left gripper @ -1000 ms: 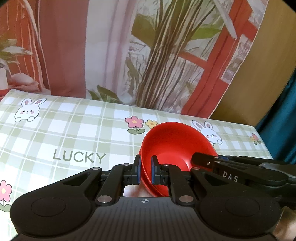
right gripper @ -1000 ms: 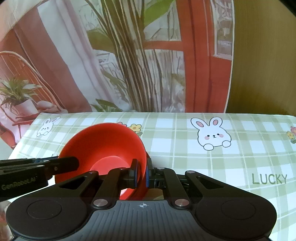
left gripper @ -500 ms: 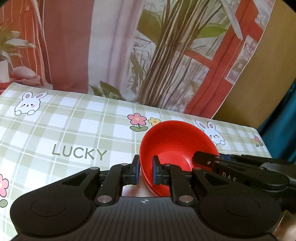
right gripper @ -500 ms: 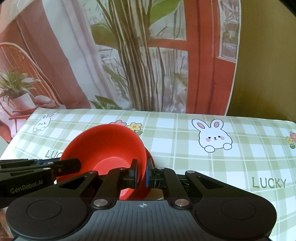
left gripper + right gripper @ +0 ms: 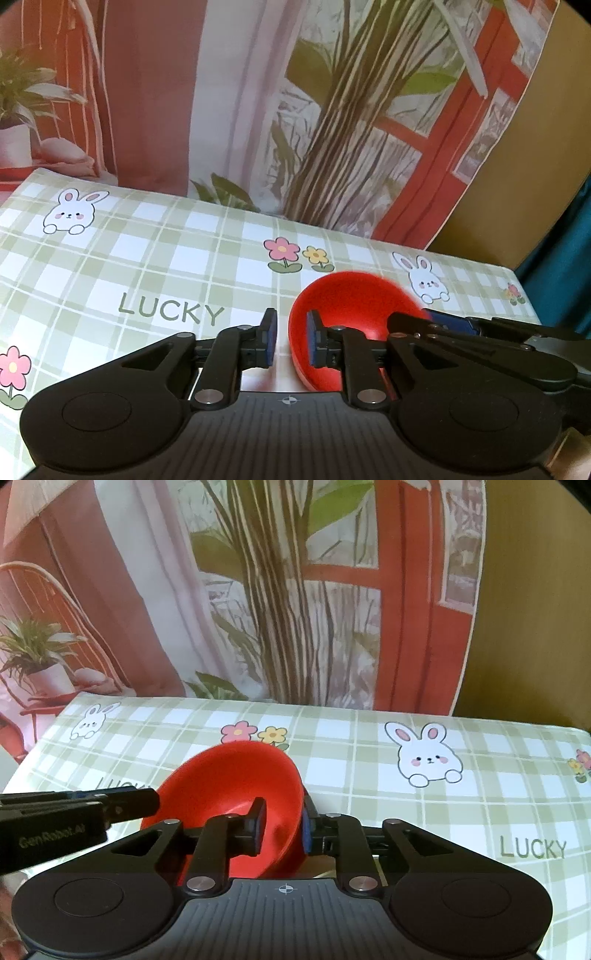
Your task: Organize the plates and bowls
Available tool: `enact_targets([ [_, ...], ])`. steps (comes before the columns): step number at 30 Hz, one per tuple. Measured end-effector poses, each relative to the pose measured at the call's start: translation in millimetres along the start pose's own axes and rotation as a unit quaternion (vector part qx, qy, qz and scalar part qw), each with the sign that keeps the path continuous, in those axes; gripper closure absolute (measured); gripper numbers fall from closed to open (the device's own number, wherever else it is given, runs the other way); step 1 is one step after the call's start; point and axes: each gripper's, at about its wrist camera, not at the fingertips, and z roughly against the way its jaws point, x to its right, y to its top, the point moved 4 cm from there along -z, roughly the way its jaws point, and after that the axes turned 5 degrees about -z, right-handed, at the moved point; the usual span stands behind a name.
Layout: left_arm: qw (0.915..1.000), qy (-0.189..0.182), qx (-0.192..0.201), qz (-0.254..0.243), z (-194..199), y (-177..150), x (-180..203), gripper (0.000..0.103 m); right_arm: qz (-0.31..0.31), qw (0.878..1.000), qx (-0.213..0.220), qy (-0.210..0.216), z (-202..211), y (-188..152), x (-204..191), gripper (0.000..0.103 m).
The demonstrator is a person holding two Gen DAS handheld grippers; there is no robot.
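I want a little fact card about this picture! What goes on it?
thing: red bowl
where: on the checked tablecloth, near its front edge
left tongs: just been opening, bowl rim in the gap, outer pad clear of it
right tongs: just been opening, bowl wall in the gap
cloth pictures: bunnies, flowers, the word LUCKY
behind: printed curtain

We see a green-checked tablecloth [image 5: 110, 266] w/ bunnies, flowers & "LUCKY" print; behind it a backdrop [image 5: 280, 590] w/ painted plants, red window frame, pink curtain; teal curtain [image 5: 569, 258] at right.
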Motion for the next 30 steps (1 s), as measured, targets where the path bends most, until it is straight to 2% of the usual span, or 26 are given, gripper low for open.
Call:
enact_targets([
  [2, 1.0, 0.0, 0.003, 0.002, 4.6, 0.0, -0.7, 0.083, -0.001, 1.0, 0.003, -0.003, 2.1, 0.5, 0.9, 0.076],
  [8, 0.9999, -0.005, 0.007, 0.008, 22.5, -0.7, -1.1, 0.083, -0.011, 1.0, 0.012, -0.004, 13.5, 0.7, 5.3, 0.076],
  [16, 0.9994, 0.004, 0.026, 0.024, 80.4, -4.0, -20.6, 0.083, -0.012, 0.998, 0.052, 0.015, 52.5, -2.2, -2.1, 0.076],
  [22, 0.9971, 0.038, 0.052, 0.041, 133.6, -12.7, -45.6, 0.082, -0.018, 0.996, 0.077, 0.048, 80.0, -7.0, -19.8, 0.076],
  [24, 0.9963, 0.054, 0.052, 0.042, 148.2, -17.9, -55.7, 0.078, -0.011, 0.995, 0.08, 0.06, 86.3, -9.3, -31.1, 0.076],
  [27, 0.9945, 0.084, 0.053, 0.035, 171.1, -24.7, -72.5, 0.077, 0.003, 0.993, 0.087, 0.077, 95.8, -12.8, -51.9, 0.076],
  [30, 0.9905, 0.109, 0.068, 0.05, 195.4, -31.9, -94.1, 0.077, 0.024, 0.99, 0.1, 0.091, 106.5, -15.2, -71.9, 0.076],
])
